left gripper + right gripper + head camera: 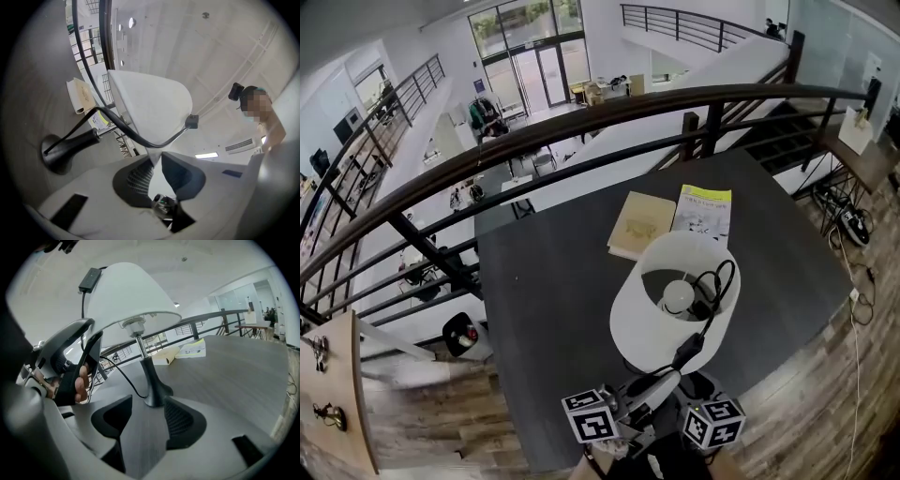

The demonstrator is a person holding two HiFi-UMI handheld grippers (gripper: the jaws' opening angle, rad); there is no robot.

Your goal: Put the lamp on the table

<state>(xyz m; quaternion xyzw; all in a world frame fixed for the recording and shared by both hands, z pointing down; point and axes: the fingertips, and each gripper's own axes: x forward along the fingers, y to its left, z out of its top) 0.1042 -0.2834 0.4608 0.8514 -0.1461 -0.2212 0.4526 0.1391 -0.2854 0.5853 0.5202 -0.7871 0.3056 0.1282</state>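
Lamp (639,323) set upright on table (544,309), six o'clock of book (641,225); left gripper (157,165) parted around shade rim (153,140), right gripper (146,409) agape, empty; withdrawal pending.

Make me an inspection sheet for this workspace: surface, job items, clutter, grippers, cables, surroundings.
Surface: dark table.
Job's things: lamp upright on the table, bulb showing.
Clutter: book and leaflet side by side behind the lamp.
Grippers: left gripper has the shade's rim between its jaws, grip unclear; right gripper open, empty, facing the lamp's base.
Cables: cord draped over the shade.
Surroundings: railing, lower floor beyond.
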